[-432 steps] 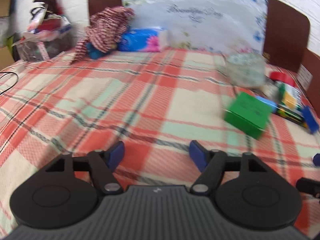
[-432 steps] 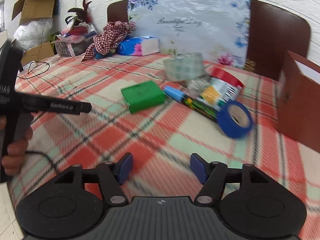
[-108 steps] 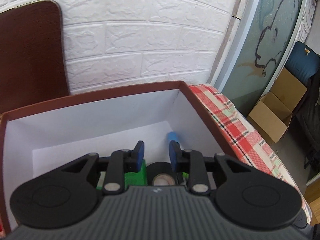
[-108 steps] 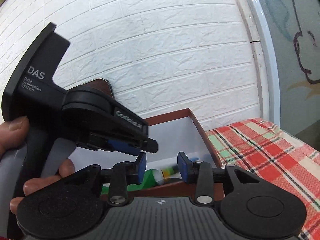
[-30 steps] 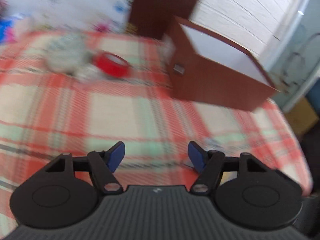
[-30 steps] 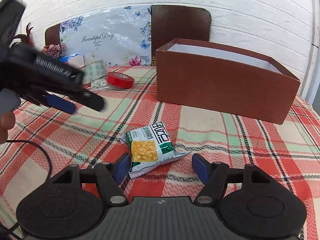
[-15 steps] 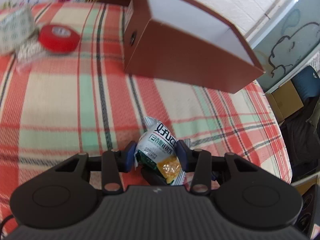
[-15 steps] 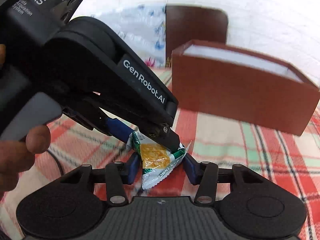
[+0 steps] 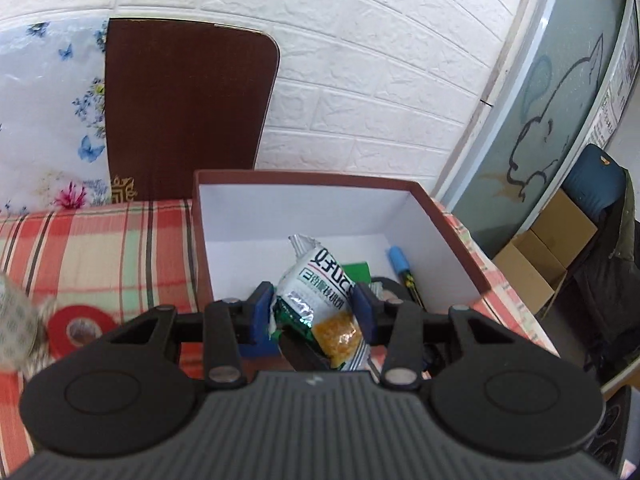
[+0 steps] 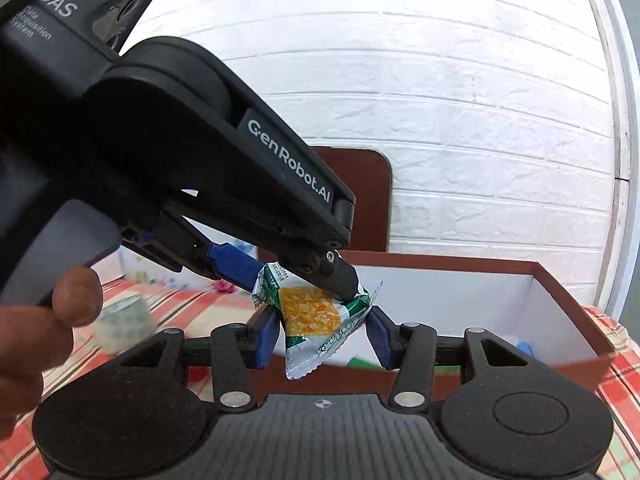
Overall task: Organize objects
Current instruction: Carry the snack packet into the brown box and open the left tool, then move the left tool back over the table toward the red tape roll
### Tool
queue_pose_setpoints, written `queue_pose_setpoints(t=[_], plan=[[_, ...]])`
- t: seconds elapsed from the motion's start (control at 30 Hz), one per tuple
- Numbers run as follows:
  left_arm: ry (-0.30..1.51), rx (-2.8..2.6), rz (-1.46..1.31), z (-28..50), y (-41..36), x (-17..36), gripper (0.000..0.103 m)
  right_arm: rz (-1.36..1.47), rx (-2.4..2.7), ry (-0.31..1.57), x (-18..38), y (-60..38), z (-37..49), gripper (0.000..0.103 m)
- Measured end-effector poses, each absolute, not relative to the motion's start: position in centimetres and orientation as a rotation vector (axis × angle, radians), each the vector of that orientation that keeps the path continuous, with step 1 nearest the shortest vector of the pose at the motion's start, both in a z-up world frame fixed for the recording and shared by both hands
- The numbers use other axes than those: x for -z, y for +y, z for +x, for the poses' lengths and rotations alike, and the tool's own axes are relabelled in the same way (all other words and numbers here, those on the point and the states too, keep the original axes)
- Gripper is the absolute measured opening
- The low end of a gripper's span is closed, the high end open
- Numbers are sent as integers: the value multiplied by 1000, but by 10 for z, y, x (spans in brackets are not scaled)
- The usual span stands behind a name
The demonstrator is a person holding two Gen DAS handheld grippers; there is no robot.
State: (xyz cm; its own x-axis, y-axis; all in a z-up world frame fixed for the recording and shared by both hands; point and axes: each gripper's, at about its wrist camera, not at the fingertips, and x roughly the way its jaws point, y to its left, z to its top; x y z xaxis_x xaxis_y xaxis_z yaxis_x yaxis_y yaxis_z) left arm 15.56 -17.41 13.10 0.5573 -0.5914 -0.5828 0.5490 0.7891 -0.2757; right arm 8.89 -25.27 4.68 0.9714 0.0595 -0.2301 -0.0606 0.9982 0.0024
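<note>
1. A small snack packet (image 9: 320, 292) is held over the open brown box (image 9: 440, 216). The packet is silver-white at one end and green at the other, with bold dark lettering, a yellow picture panel and crimped, sealed ends.
2. In the left wrist view, the packet's long axis runs forward along the fingers, tilted a little left; the silver crimped end points away, beyond the fingertips, and the green end lies back toward the gripper body.
3. The left gripper (image 9: 314, 312) is clamped on the packet: both blue pads (image 9: 262, 312) press its sides.
4. The right gripper (image 10: 322, 338) has the same packet's lower part between its pads (image 10: 266, 338), which touch its edges; a grip from both sides is recorded.
5. A hand (image 10: 44, 320) is seen at the left gripper's handle.
6. Beyond the left fingertips, a blue-capped marker (image 9: 404, 268) and a green item (image 9: 358, 270) lie in the box.
</note>
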Motion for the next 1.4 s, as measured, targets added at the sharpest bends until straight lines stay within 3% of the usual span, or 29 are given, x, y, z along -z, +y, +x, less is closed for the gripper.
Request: queue_pose_setpoints(t=[0.2, 0.37, 0.7, 1.4], plan=[[750, 583, -45, 192, -195, -113, 50, 48, -55, 304, -32, -264, 135, 60], [760, 589, -40, 186, -193, -102, 52, 65, -30, 287, -28, -267, 124, 67], [689, 599, 45, 122, -186, -107, 54, 45, -2, 239, -30, -257, 53, 68], [791, 374, 157, 43, -136, -58, 57, 217, 50, 479, -10, -286, -20, 68]])
